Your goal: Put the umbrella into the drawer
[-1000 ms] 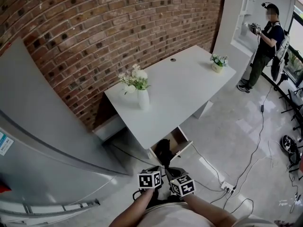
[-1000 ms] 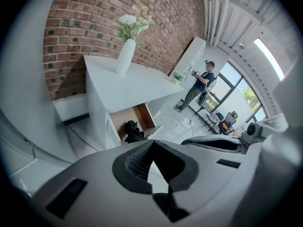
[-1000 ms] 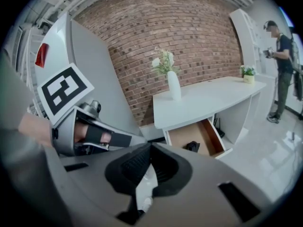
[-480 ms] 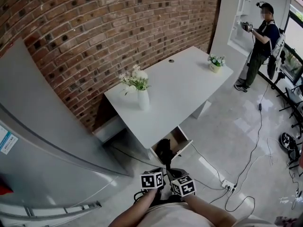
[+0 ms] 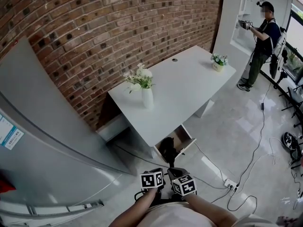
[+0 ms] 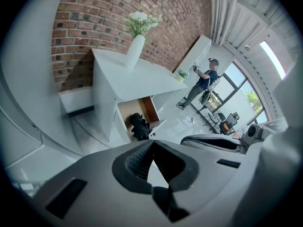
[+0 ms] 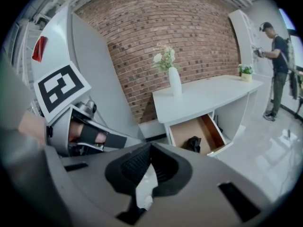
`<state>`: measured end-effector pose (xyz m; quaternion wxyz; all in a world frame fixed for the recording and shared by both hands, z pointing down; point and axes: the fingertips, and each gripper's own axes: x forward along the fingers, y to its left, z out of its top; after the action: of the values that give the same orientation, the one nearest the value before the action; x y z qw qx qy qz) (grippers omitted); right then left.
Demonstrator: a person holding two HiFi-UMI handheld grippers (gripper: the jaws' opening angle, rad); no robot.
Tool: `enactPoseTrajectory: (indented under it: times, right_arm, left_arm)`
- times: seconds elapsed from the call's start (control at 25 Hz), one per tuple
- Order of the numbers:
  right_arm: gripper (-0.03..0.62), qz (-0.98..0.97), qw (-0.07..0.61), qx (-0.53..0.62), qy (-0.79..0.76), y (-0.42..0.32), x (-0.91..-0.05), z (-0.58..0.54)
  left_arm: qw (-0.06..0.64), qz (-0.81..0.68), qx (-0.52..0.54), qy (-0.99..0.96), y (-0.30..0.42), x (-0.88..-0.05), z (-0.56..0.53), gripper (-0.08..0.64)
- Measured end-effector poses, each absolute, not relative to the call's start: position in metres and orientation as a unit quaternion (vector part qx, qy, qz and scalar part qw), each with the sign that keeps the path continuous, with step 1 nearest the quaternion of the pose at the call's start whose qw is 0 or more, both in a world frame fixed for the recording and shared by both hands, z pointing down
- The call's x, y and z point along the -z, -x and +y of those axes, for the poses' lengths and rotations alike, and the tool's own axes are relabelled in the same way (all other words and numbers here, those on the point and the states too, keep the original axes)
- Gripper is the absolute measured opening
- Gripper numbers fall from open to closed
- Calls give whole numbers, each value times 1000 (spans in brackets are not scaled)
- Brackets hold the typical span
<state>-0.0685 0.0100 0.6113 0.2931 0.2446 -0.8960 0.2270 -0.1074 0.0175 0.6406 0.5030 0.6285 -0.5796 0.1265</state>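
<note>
Bystander (image 5: 262, 37) edged toward the shelf (image 5: 242, 13); umbrella (image 5: 166, 149) lies inside open drawer (image 5: 181, 137).

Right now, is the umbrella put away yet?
Nearly. The umbrella already lies in the open drawer. The left gripper and right gripper are shut, holding nothing. Left to do, probably: push the drawer closed.

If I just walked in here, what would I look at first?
Probably the big red brick wall behind the white desk, and the white vase of flowers standing on the desk's end nearest the camera. Below that end a drawer stands open, with what looks like a black umbrella lying inside it.
</note>
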Motion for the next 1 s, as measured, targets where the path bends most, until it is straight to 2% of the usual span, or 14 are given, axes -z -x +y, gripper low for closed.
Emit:
enactPoseTrajectory:
  times: [1.0]
  right_arm:
    - [17, -894, 298, -226, -247, 60, -612, -2]
  left_arm:
    - [500, -583, -125, -628, 107, -640, 6, 8]
